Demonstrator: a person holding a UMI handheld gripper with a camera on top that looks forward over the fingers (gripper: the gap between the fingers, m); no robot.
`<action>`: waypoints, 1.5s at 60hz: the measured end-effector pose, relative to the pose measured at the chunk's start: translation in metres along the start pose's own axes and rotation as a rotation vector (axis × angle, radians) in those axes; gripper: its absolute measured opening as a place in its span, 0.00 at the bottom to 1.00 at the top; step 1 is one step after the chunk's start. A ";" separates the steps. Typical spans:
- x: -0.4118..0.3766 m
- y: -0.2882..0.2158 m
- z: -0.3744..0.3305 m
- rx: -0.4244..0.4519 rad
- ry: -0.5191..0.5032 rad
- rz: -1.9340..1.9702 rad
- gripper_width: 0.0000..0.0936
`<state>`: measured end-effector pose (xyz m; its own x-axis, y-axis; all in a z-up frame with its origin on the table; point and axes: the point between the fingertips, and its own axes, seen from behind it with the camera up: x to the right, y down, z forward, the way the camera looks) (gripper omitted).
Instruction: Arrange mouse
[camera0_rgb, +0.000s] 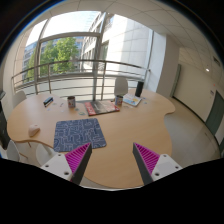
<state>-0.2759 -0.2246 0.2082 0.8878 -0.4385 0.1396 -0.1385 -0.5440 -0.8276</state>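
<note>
A grey-blue patterned mouse mat (80, 133) lies on the wooden table (140, 125), just ahead of my left finger. A small pale object (34, 131), which may be the mouse, sits on the table to the left of the mat. My gripper (112, 160) hovers over the table's near edge. It is open and empty, with the magenta pads (78, 158) wide apart. Nothing stands between the fingers.
Along the table's far edge are a dark box (47, 101), a cup (71, 101), a flat book (95, 107), another cup (117, 101) and white papers (131, 100). A chair (28, 150) stands at the near left. Windows and a railing lie beyond.
</note>
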 end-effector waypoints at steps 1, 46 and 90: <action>0.001 -0.001 -0.005 -0.003 0.006 -0.003 0.90; -0.391 0.076 0.031 -0.030 -0.333 -0.092 0.91; -0.586 0.030 0.213 -0.064 -0.490 -0.178 0.76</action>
<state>-0.7068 0.1683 -0.0136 0.9991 0.0426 -0.0084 0.0203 -0.6289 -0.7772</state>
